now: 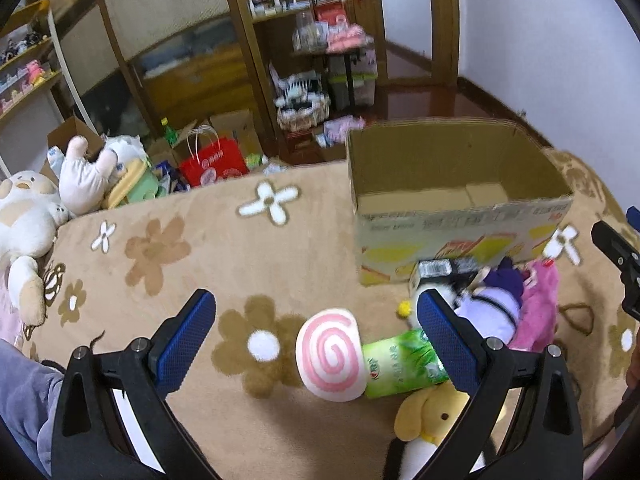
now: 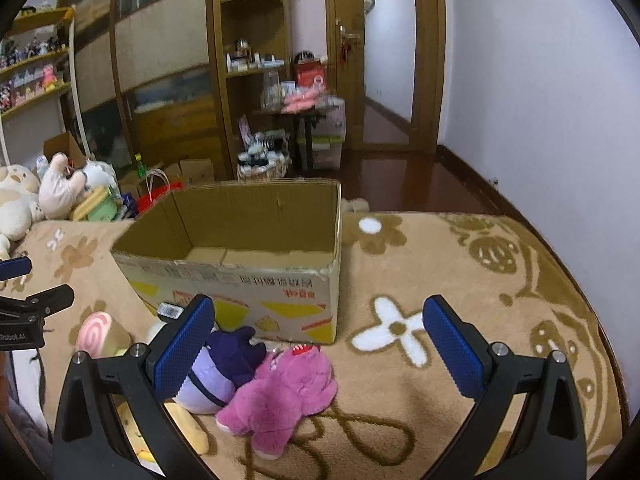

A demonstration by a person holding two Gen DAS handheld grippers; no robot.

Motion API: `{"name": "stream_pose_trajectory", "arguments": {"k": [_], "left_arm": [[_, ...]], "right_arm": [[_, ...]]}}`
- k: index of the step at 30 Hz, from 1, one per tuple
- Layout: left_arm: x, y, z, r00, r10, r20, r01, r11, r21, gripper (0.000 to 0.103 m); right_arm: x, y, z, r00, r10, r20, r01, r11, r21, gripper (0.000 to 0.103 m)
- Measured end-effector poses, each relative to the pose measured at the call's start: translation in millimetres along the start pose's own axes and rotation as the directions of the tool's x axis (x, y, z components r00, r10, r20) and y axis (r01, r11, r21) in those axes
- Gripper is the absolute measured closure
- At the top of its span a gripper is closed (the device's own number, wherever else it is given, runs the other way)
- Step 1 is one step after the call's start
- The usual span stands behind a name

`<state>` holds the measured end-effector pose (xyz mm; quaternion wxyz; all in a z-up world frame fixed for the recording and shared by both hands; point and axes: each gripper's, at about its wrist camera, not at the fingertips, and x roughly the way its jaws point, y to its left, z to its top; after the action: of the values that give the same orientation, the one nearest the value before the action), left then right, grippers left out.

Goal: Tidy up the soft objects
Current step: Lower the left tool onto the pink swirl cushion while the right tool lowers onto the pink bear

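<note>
both grippers, left gripper (image 1: 316, 328) and right gripper (image 2: 320, 332), hung spread and empty; the pink plush (image 2: 280, 396) at six o'clock of the cardboard box (image 2: 256, 280) might drag its purple neighbour (image 2: 216, 380) along.

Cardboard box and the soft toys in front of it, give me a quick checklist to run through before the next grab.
1. Cardboard box open and upright: ok.
2. Box has room: ok, only its bare floor shows.
3. Left gripper open, holding nothing: ok.
4. Right gripper open, holding nothing: ok.
5. A toy lies between open fingers: ok, the pink swirl cushion for the left gripper, the pink plush for the right.
6. Pink plush free of the purple plush: not ok, they touch.
</note>
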<state>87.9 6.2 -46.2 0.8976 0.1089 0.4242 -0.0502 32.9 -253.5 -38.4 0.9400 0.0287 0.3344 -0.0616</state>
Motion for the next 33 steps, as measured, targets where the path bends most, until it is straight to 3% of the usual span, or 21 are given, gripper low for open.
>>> {"name": "stream_pose_trajectory", "arguments": {"k": [9,20,24,25,27,29,33], "left_arm": [[42.7,-1.4,-7.4,0.990,-0.001,-0.138,0.005,1.000,0.031,0.003],[85.7,0.3,-22.1,0.954,-0.017,-0.299,0.018,1.000,0.002,0.004],[96.2,2.1,-26.0,0.936,-0.062,-0.348,0.054,0.998,-0.034,0.025],[97.6,2.9,-26.7,0.933,-0.068,-0.353,0.055,0.997,-0.045,0.040],[100.8,6.6,-27.3,0.925,-0.100,-0.367,0.073,0.994,-0.087,0.053],[101.4,10.9,-27.9,0.921,-0.128,-0.368,0.086,0.988,-0.129,0.055],[100.8,8.0,-28.1,0.924,-0.120,-0.363,0.083,0.990,-0.116,0.059]], "right_arm": [[43.5,1.5,-22.9,0.986,-0.042,-0.162,0.036,0.999,-0.037,0.000],[80.2,0.6,-45.1,0.946,0.050,-0.321,-0.039,0.998,0.039,0.000],[87.4,4.3,-54.7,0.919,0.062,-0.388,-0.042,0.997,0.061,0.000],[88.0,5.6,-56.7,0.916,0.063,-0.397,-0.044,0.997,0.056,0.000],[88.4,7.3,-59.0,0.914,0.060,-0.402,-0.044,0.998,0.049,0.000],[90.9,7.9,-60.7,0.906,0.088,-0.414,-0.065,0.996,0.068,0.005],[95.6,8.9,-64.9,0.884,0.159,-0.440,-0.118,0.986,0.118,0.021]]}}
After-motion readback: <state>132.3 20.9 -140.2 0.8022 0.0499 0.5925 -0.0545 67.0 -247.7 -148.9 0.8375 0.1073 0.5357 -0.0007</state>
